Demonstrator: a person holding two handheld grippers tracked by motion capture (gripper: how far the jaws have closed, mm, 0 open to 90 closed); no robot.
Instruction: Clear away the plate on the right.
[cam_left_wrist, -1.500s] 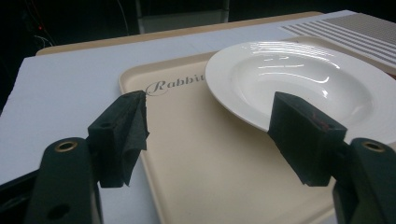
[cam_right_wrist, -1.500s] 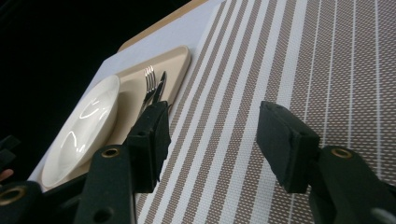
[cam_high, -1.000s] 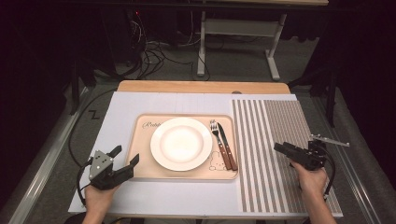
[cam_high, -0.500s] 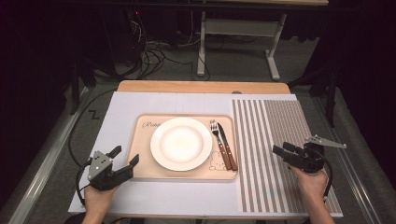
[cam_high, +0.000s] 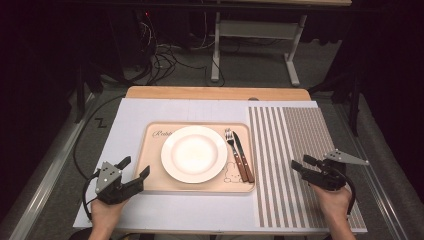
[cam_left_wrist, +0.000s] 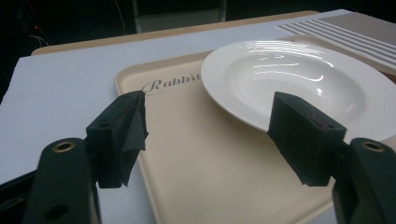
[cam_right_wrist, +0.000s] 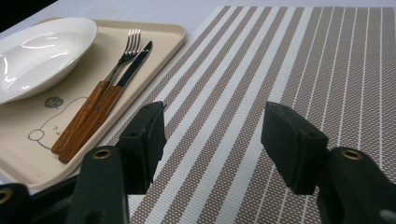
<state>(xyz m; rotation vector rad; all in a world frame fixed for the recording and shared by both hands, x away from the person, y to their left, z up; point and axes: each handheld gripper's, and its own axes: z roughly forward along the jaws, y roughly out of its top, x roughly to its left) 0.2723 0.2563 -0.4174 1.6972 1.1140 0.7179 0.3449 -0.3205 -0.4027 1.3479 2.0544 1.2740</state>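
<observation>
A beige tray (cam_high: 150, 165) lies on a white sheet (cam_high: 100, 130) that covers most of the tabletop (cam_high: 210, 93). On the tray sits a white plate (cam_high: 194, 153), round and empty, taking up the middle. Just right of the plate, still on the tray, a fork (cam_high: 235, 152) and a knife (cam_high: 244, 157) with wooden handles lie side by side, touching or nearly so. Their long axes run almost straight away from the person, leaning slightly leftward at the far end; the tines and the blade tip point to the far edge of the tabletop and the handles point back toward the person. A striped placemat (cam_high: 300, 150) lies to the right of the tray, its stripes running the same way as the cutlery.

The left gripper (cam_high: 134, 172) hovers at the tray's near left corner, its jaws apart with nothing between them, aimed across the tray at the plate. The right gripper (cam_high: 304, 166) sits over the placemat, well apart from the tray, jaws apart and empty, pointing left toward the cutlery. Bare striped mat lies between it and the fork and knife; the tray's raised rim is the one thing in that path. Beyond the tabletop, cables and a metal frame stand on the dark floor.
</observation>
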